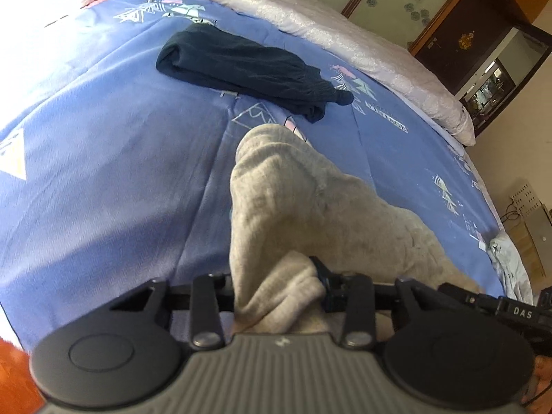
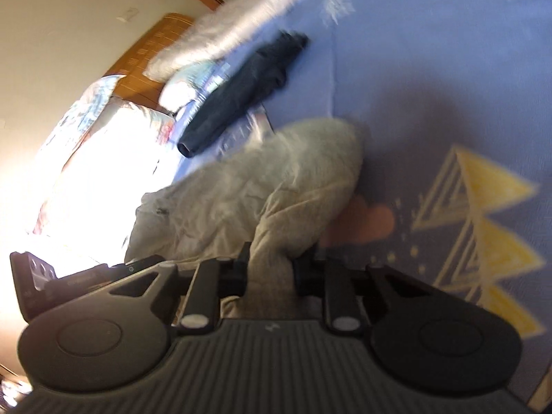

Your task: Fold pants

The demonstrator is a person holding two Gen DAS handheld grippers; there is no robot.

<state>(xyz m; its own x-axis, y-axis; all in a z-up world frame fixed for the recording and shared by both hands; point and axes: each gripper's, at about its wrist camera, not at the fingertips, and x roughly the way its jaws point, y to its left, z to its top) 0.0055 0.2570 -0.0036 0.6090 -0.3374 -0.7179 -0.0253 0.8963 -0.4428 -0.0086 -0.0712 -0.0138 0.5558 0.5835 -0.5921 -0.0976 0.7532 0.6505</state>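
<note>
Grey pants (image 1: 296, 200) in both tools

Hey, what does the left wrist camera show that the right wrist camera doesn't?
Only the left wrist view shows the dark wooden cabinet beyond the bed.

Only the right wrist view shows the yellow triangle print and the wooden headboard.

Both show the light grey fleece pants, pinched by the left gripper and the right gripper, the folded dark navy garment, and the blue patterned bedsheet.
</note>
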